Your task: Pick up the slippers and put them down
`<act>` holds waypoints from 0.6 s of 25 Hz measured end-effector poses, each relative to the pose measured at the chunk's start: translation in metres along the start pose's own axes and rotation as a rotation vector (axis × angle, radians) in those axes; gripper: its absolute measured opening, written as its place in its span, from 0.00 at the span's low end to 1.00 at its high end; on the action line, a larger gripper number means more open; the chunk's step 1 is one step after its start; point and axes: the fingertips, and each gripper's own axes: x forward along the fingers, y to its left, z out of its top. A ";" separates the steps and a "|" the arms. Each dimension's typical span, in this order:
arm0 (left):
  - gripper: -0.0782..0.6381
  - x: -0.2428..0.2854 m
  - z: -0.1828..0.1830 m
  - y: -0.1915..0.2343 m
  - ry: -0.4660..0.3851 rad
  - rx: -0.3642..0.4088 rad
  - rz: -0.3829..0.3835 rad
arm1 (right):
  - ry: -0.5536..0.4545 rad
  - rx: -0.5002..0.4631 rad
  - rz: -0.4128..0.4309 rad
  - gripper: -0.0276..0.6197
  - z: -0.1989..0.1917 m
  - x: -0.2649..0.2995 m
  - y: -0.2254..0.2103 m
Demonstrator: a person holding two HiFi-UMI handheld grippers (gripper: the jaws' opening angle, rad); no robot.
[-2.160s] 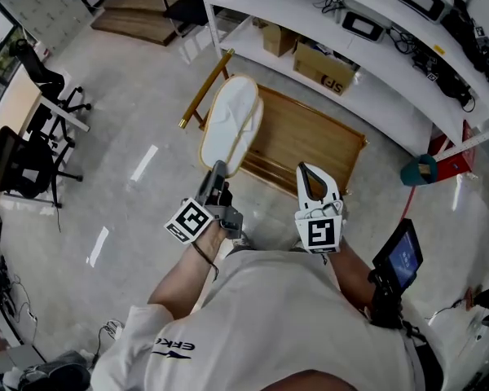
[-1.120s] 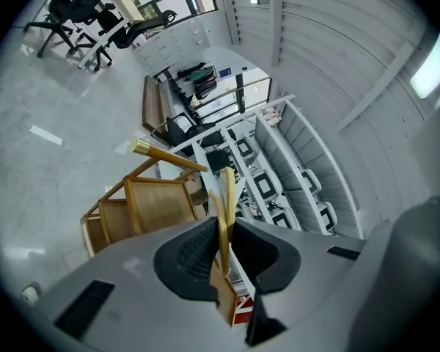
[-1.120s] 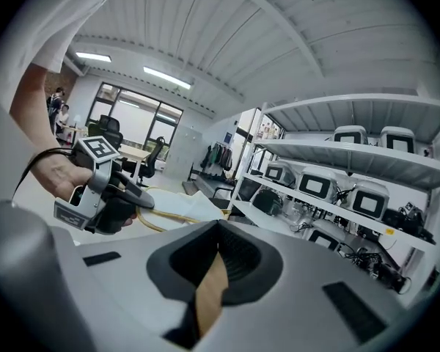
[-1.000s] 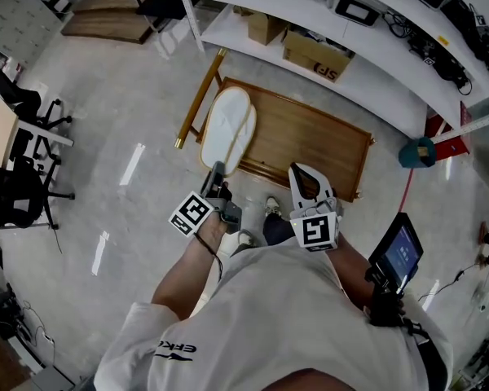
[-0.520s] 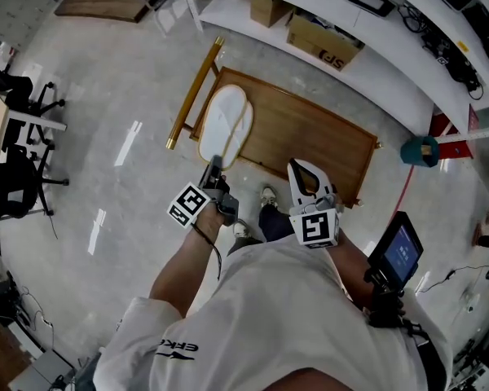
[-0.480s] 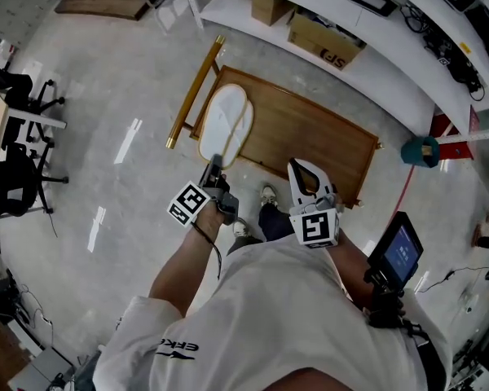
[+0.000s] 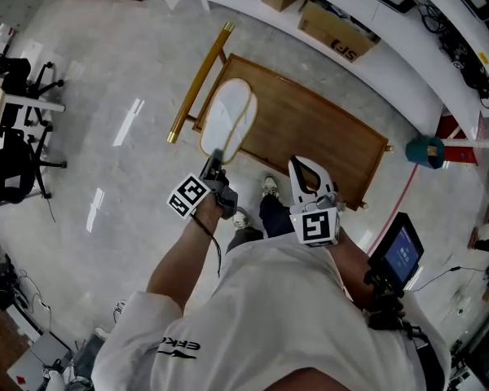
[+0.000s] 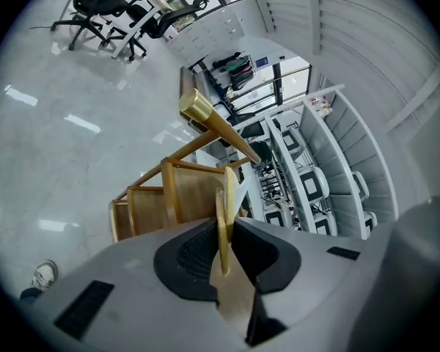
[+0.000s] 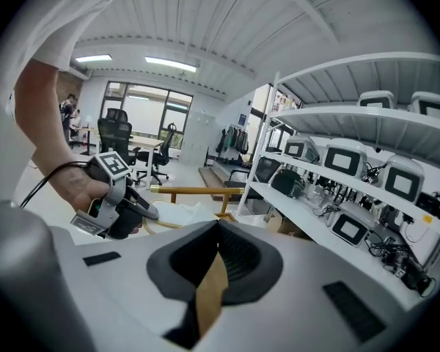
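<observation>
A pair of white slippers (image 7: 228,119) with gold trim hangs flat together over the left end of a low wooden stand (image 7: 318,133). My left gripper (image 7: 217,156) is shut on their near edge. In the left gripper view the thin slipper edge (image 8: 226,189) stands upright, pinched between the dark pads (image 8: 198,251). My right gripper (image 7: 302,164) hovers over the stand's near edge, to the right of the slippers, shut with nothing in it. In the right gripper view its jaws (image 9: 218,227) meet, and the left gripper (image 9: 114,196) with the slippers (image 9: 177,214) shows beyond.
A gold rail (image 7: 198,84) runs along the stand's left end. White shelves (image 7: 391,80) with cardboard boxes (image 7: 340,39) and devices lie beyond it. Office chairs (image 7: 16,149) stand far left. My shoe (image 7: 269,187) is beside the stand's near edge. A small screen (image 7: 401,253) hangs at my right side.
My left gripper has sunk with the slippers toward the wooden stand, still shut on them. The right gripper has come down a little too and stays shut.
</observation>
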 end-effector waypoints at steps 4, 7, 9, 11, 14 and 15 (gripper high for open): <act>0.19 0.006 0.002 0.018 0.018 0.002 0.038 | 0.015 0.004 0.015 0.05 -0.004 0.007 0.004; 0.19 0.011 0.005 0.031 0.028 -0.002 0.059 | 0.030 0.010 0.023 0.05 -0.008 0.011 0.008; 0.19 0.016 0.006 0.039 0.033 -0.007 0.075 | 0.039 0.033 0.023 0.05 -0.016 0.014 0.011; 0.19 0.020 0.006 0.045 0.039 -0.011 0.087 | 0.051 0.046 0.026 0.05 -0.022 0.017 0.013; 0.19 0.026 0.007 0.052 0.046 -0.018 0.096 | 0.063 0.027 0.039 0.05 -0.021 0.021 0.014; 0.19 0.027 0.007 0.054 0.048 -0.017 0.099 | 0.066 0.026 0.041 0.05 -0.021 0.022 0.015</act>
